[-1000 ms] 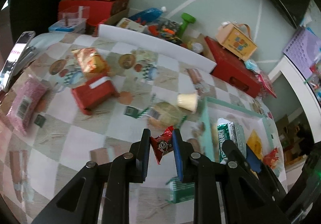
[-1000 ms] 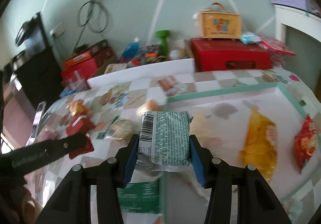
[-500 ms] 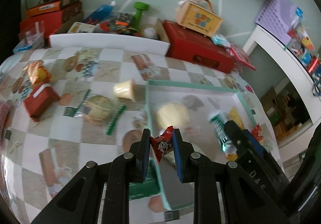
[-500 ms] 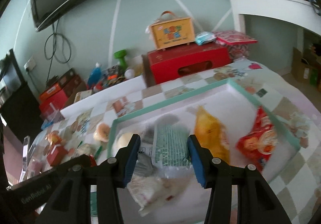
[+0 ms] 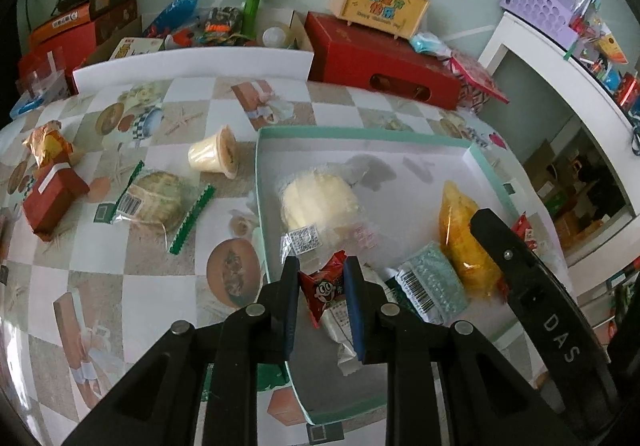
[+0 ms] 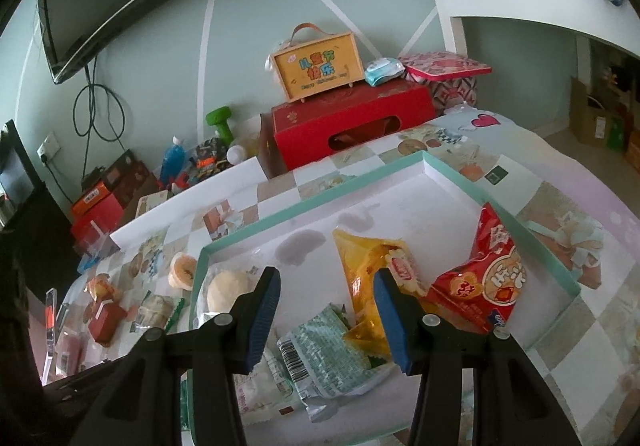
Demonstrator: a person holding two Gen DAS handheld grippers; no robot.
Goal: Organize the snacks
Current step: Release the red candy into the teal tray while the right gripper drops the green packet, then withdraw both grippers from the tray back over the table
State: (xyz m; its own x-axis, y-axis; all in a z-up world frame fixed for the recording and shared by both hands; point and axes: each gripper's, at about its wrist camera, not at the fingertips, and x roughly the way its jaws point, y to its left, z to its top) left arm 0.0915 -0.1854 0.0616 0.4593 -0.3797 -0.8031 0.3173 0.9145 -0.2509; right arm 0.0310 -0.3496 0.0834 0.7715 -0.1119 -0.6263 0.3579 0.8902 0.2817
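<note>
Over the tray's [image 5: 360, 132] near left corner: left gripper [image 5: 322, 286] clamped on a small red packet [image 5: 320, 292], held above the tray floor, not yet let go. Right gripper [image 6: 326, 312] spread wide with nothing between its pads, hovering just above the green packet [image 6: 326, 356] lying at the tray's near edge. Already in the tray: a pale bun [image 5: 318, 202] toward the left wall, a yellow bag [image 6: 370, 274] mid-tray, a red bag [image 6: 486, 284] leaning on the right wall. Step in hand, by the look of it: dropping the red packet in. Next likely needed: lower it onto bare floor near the left wall, then open (free space there looks tight). Outside the tray's left wall, to be collected yet: a cup [image 5: 214, 156], a wrapped cake [image 5: 156, 202], a red box [image 5: 52, 198]. Tray's near edge cut off behind the grippers; labels too small to read.
</note>
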